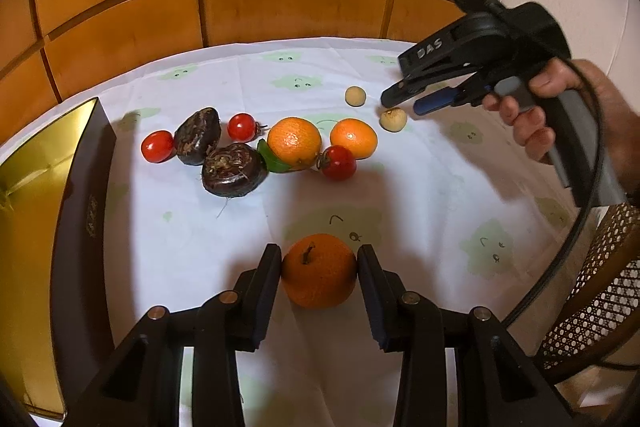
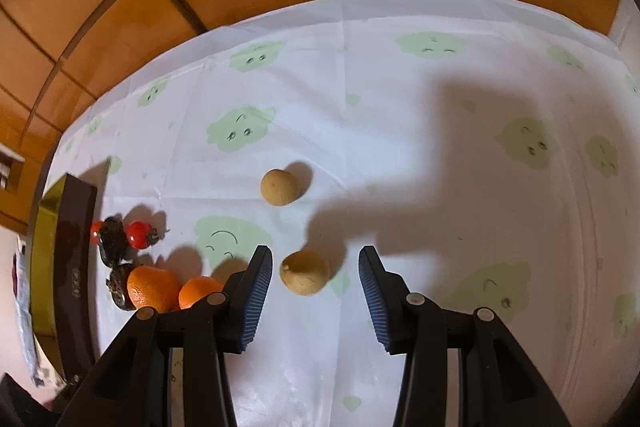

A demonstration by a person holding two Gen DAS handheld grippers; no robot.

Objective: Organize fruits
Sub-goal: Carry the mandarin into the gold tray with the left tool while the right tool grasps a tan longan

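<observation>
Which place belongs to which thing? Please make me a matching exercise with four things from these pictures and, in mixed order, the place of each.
Things:
1. orange with stem
2. near tan fruit
3. far tan fruit
4. gold box

Places:
A. at the left edge of the tablecloth
B. gripped between the pads of the left gripper
C. on the tablecloth, beyond the fingertips of the right gripper
D. between the right gripper's fingers, not gripped

Pairs: 1-B; 2-D; 3-C; 4-A
</observation>
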